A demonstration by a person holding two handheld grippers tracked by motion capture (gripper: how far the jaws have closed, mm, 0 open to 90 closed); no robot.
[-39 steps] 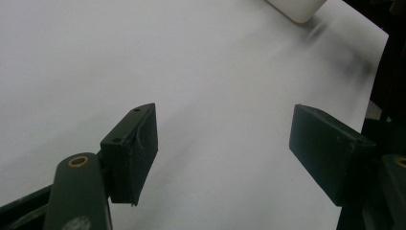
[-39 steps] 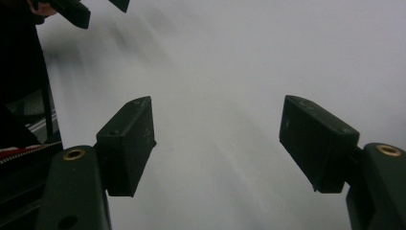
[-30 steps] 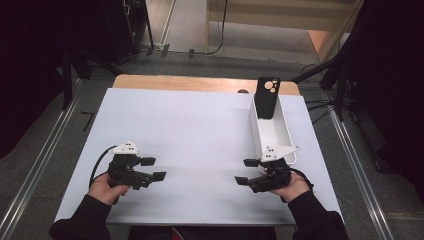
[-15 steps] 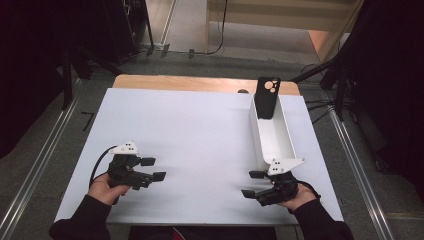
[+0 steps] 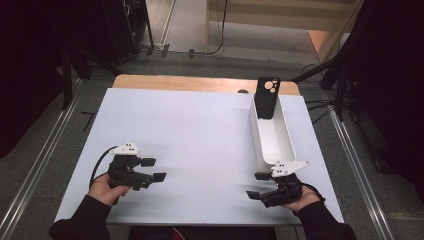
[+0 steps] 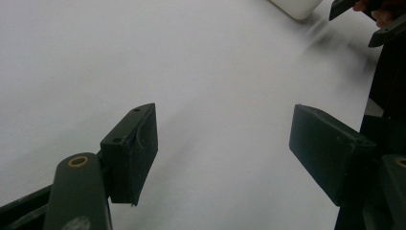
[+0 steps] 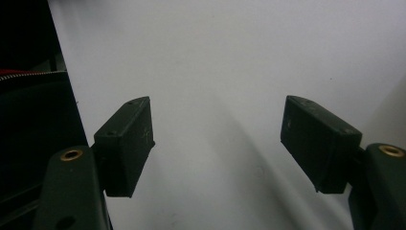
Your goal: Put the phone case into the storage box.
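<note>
While both tools stand released with nothing between their jaws, we treat the phone case as the work item: it leans upright at the far end of the white tray, well apart from the left tool and beyond the right tool. We judge the tall, narrow, thin-walled tray liable to slide on the smooth white bench if nudged. The case looks matte black, with round camera cut-outs; a pinch near its top may tip it.
</note>
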